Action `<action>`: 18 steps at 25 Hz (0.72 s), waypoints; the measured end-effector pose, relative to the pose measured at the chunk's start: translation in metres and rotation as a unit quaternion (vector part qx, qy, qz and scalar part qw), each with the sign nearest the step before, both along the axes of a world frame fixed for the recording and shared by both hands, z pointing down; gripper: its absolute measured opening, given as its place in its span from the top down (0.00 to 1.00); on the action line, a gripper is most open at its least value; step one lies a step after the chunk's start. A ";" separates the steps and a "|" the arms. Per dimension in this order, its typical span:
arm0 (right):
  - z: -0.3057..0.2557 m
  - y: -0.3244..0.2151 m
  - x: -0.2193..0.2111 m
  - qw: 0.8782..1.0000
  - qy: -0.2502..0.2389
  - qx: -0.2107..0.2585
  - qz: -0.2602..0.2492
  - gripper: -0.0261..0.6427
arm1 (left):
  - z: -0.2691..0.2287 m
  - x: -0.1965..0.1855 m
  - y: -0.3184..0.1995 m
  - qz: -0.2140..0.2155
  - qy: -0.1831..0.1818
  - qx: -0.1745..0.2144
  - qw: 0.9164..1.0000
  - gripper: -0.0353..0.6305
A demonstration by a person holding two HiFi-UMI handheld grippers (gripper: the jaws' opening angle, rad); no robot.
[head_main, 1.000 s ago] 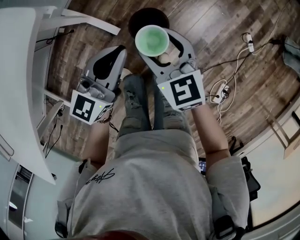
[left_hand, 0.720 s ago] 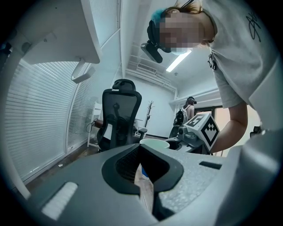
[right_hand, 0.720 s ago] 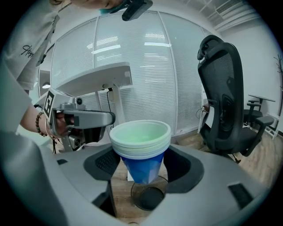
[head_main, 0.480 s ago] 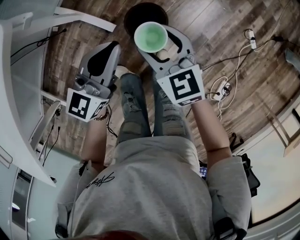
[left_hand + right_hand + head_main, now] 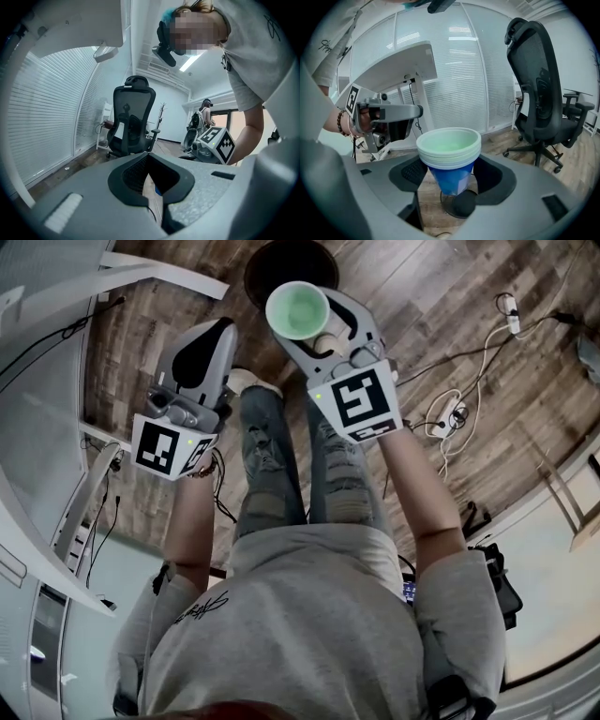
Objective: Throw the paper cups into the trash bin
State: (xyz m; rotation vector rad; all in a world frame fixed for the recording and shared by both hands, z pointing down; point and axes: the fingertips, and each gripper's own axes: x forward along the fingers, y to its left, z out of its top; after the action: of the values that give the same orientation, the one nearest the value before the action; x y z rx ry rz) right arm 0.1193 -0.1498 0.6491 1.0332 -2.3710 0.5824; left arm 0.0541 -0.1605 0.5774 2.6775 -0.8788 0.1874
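Right gripper (image 5: 451, 182) is clamped on the nested paper cups (image 5: 449, 146), mouths up. The trash bin (image 5: 287, 264) is on the wood floor ahead, its near rim hidden behind the stack. My call: centre the cups squarely over the opening, drop lower, then release. Letting go early risks a bounce off the rim. Right forearm is stretched forward and down. Left gripper (image 5: 151, 177) is closed on nothing, alongside.
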 end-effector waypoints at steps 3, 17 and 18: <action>0.010 -0.005 -0.002 1.000 -0.008 0.013 0.002 0.53 | 0.007 0.002 -0.004 0.000 -0.002 -0.001 1.000 0.95; 0.067 -0.005 -0.005 1.000 -0.003 -0.008 0.000 0.53 | 0.055 0.005 -0.007 -0.006 -0.004 -0.024 1.000 0.95; 0.071 -0.005 -0.005 1.000 -0.003 -0.009 0.000 0.53 | 0.058 0.005 -0.008 -0.006 -0.005 -0.024 1.000 0.95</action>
State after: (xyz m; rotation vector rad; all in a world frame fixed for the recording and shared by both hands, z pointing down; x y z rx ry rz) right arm 0.1140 -0.1545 0.7199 1.0252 -2.3669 0.6066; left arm 0.0594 -0.1686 0.6357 2.6284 -0.8827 0.2167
